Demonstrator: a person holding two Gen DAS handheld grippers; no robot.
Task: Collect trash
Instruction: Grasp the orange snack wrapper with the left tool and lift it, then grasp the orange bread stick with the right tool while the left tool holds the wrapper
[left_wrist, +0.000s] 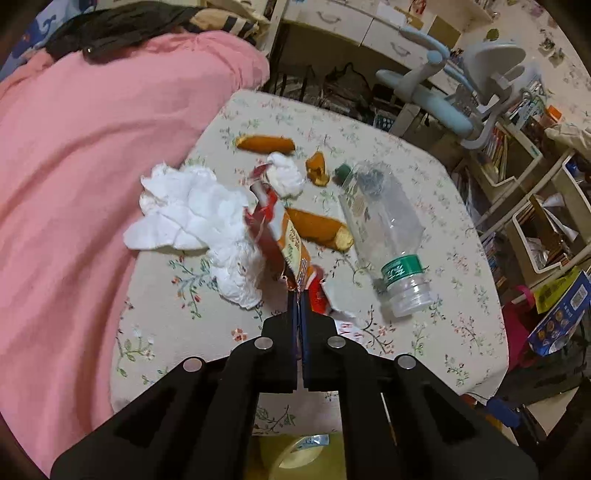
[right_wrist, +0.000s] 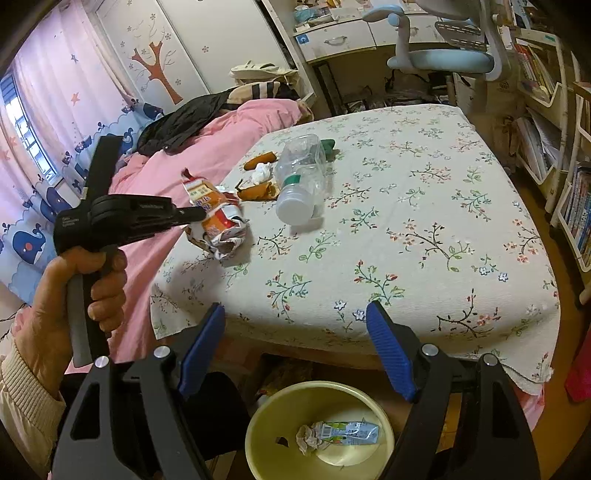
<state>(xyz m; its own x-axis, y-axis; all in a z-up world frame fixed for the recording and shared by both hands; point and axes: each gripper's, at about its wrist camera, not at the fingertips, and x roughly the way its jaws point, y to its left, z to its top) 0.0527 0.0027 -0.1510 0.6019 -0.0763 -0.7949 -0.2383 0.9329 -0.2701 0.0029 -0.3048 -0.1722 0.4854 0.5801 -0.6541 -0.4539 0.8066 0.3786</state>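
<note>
- left gripper: jaws pinched tight on the near edge of the orange snack wrapper, which lies on the floral table left of the clear plastic bottle, right against the crumpled tissue
- tip: I'd lift straight up so the tissue doesn't drag along, then swing toward the yellow bin below the table's near edge
- right gripper: jaws spread wide, nothing in them, hanging over that bin

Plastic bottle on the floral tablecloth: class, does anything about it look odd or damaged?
Yes. The plastic bottle lies on its side, crumpled, with its green cap off and lying beside it on the tablecloth.
</note>
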